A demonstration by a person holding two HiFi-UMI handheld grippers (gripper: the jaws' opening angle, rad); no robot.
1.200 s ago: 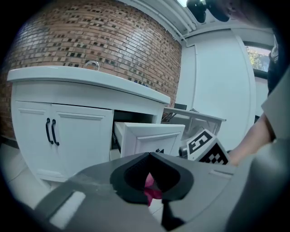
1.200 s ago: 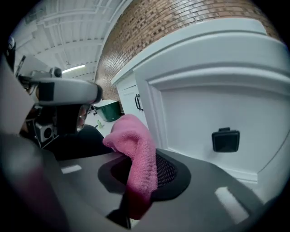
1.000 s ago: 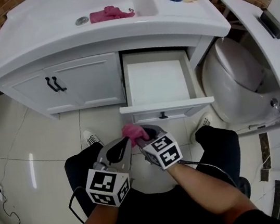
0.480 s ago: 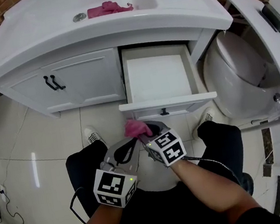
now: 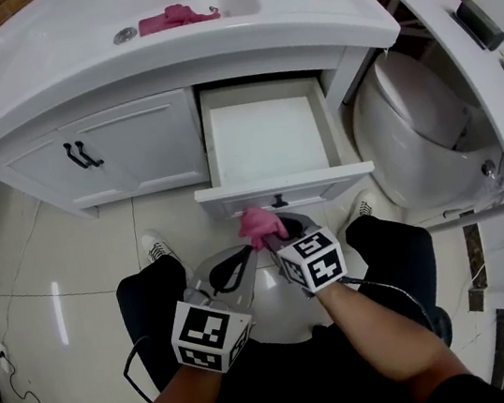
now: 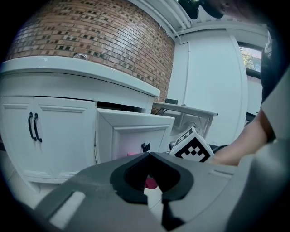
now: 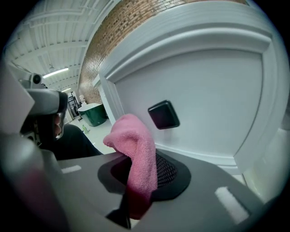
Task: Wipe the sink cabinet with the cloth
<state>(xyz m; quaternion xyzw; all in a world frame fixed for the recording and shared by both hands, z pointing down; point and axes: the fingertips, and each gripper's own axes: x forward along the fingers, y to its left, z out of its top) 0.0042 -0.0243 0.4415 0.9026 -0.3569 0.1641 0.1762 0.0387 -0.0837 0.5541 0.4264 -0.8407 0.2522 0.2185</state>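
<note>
Two cloths — sink cloth (image 5: 174, 17), right gripper (image 5: 284, 233) jaws clamp second cloth (image 5: 259, 224), left gripper (image 5: 241, 262) jaws closed

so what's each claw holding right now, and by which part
The right claw is shut on a pink cloth, gripping its lower end; the rest bunches up past the jaws. The left claw is shut with nothing in it.

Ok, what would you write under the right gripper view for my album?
The right gripper, jaws shut on a pink cloth, close to the white drawer front and its black knob.
</note>
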